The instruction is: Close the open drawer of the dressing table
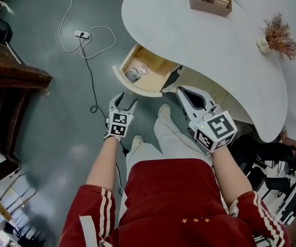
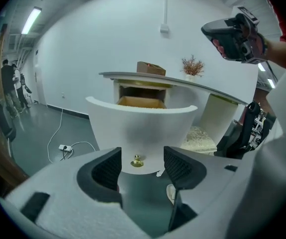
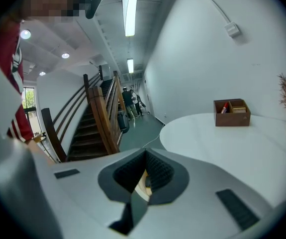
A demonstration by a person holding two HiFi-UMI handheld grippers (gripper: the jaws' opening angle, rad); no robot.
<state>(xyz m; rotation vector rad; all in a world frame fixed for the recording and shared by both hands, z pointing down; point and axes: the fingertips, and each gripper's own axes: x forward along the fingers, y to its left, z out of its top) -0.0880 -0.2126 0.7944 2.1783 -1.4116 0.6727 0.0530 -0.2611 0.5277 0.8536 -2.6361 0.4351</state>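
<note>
Drawer (image 2: 143, 126) open; left fingers (image 2: 106, 169) apart, empty.

The person wears a red short-sleeved shirt (image 1: 168, 199) with white stripes running down each sleeve (image 1: 97, 210) and three small gold stars (image 1: 195, 220) on the front. Below it are pale grey trousers (image 1: 163, 140) and white shoes (image 1: 163, 111). Each hand carries a light grey plastic tool. The left tool (image 1: 126, 101) and right tool (image 1: 181, 90) both have dark ribbed pads (image 2: 107, 169) lining the jaws, and each bears a white cube (image 1: 217, 130) printed with black square markers.
</note>
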